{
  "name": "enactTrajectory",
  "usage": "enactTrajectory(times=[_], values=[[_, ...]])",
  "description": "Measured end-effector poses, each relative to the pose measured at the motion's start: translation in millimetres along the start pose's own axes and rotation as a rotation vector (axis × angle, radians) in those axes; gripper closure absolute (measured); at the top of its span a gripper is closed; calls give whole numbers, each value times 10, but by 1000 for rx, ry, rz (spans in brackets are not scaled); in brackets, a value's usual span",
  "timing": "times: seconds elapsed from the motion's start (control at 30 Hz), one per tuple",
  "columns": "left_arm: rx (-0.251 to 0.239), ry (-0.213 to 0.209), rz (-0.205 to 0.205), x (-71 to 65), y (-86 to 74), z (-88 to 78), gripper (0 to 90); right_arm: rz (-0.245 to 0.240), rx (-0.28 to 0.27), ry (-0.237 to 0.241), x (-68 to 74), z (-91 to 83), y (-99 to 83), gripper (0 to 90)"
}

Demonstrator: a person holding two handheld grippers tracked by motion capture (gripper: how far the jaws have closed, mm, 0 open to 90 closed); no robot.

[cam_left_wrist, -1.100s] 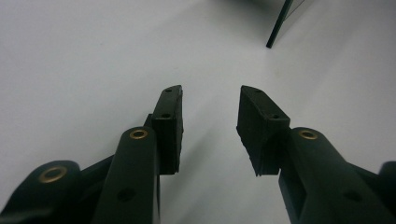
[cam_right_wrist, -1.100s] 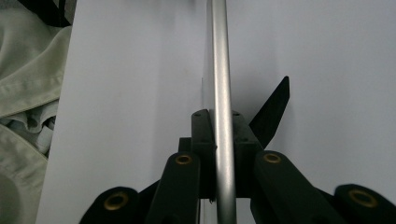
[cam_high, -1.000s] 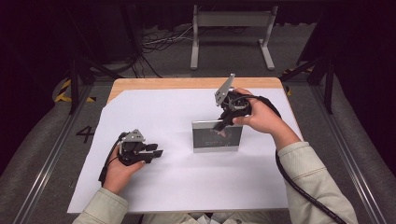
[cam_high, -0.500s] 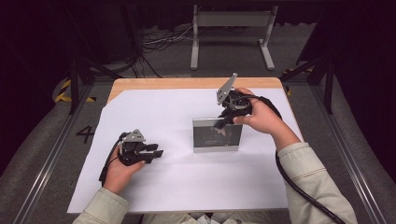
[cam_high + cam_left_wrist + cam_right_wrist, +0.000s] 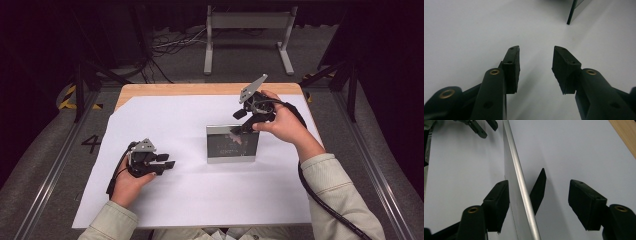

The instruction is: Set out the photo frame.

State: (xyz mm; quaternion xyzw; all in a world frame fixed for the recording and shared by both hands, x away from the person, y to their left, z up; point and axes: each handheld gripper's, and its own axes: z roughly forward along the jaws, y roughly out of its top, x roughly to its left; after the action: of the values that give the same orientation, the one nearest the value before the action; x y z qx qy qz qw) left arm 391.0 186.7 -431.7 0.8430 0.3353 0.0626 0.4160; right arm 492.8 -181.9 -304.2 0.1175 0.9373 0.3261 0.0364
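Since the right gripper's jaws have just been opening: the standing mirror frame is straddled, not pinched.
Frame place: centre of the white tabletop, stand behind.
Release: the fingers are best lifted straight, top edge untouched.
Left gripper: fingers spread, at eight o'clock, well apart.
Room: open sheet at six o'clock; tabletop edge near at three.

Frame cut off at top edge

We see the white sheet lit brightly and evenly from overhead, while the room around the table stays dark. Shadows fall soft. The frame mirrors glare, and perhaps some blur softens the nearest jaws.
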Motion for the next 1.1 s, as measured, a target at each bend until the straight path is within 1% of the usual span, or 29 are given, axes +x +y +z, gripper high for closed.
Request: enactTrajectory(times=[0.03,0.1,0.13,0.17,0.2,0.3,0.4,0.43,0.47,0.53,0.57,0.67,0.7,0.8,0.87,0.97,1.0,1.03,1.1], values=[[0,5,8,2,2,-5,579,2,-10,-6,6,-17,-3,320],[-6,5,-4,-11,-1,-8,571,15,-39,-11,21,-54,-10,300],[-6,5,-4,-11,-1,-8,567,15,-39,-11,21,-54,-10,300],[-5,6,-4,-14,1,-16,563,17,-50,-17,34,-93,-19,286],[-6,7,-6,-18,3,-20,560,17,-53,-19,40,-108,-23,283],[-11,13,4,-17,13,-23,547,16,-64,-35,62,-188,-52,276],[-9,12,-3,-28,13,-20,538,18,-73,-49,83,-283,-97,273],[-12,14,1,-23,17,-21,535,20,-77,-53,89,-318,-116,272],[-12,14,1,-23,17,-21,531,20,-77,-53,89,-318,-116,272],[-14,15,2,-22,25,-22,527,23,-87,-66,97,-387,-160,272],[-14,14,0,-27,32,-20,523,32,-94,-76,113,-455,-212,270],[-13,13,7,-33,46,-11,521,41,-103,-90,136,-537,-277,265],[-13,13,7,-33,46,-11,521,41,-103,-90,136,-537,-277,265],[-16,12,18,-31,59,3,522,53,-123,-110,164,-633,-359,257],[-16,10,6,-33,61,14,522,63,-134,-125,180,-695,-417,251],[-17,11,2,-26,62,20,522,75,-140,-141,200,-767,-500,246],[-17,11,2,-26,62,20,522,75,-140,-141,200,-767,-500,246],[-18,12,-3,-24,62,18,523,83,-143,-148,204,-806,-550,244],[-22,14,1,-16,61,15,522,91,-149,-153,205,-837,-586,242]])
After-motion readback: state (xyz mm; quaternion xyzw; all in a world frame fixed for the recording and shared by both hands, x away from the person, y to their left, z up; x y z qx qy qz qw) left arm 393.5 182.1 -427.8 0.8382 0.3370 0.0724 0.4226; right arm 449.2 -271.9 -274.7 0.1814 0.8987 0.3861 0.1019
